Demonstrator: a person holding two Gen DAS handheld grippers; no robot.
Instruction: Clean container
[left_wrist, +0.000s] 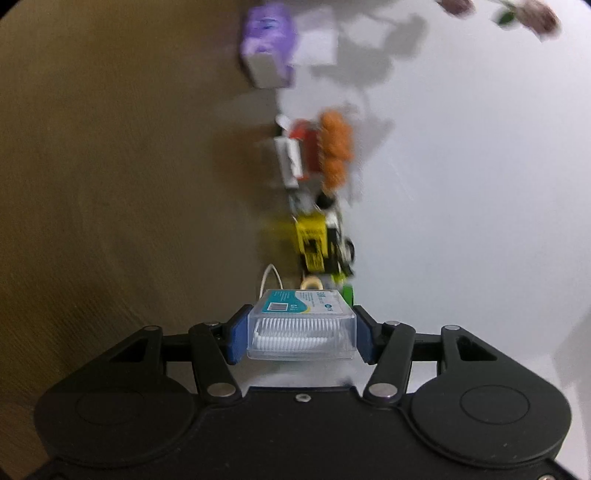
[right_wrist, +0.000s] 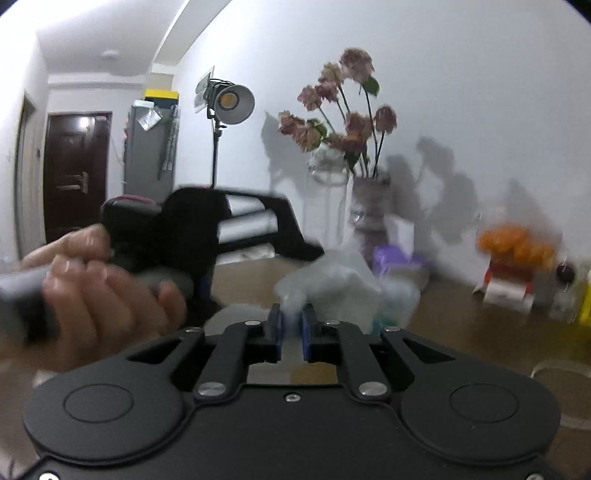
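Note:
My left gripper is shut on a small clear plastic container with a teal label and white picks inside, held between its blue pads above the table. My right gripper is shut on a crumpled white tissue that bulges out ahead of its fingertips. In the right wrist view a hand holds the left gripper's body at the left, blurred by motion; the container is not visible there.
A brown wooden table meets a white wall. Along the wall stand a purple tissue pack, an orange and red box, a yellow item and a vase of dried flowers. A studio lamp stands behind.

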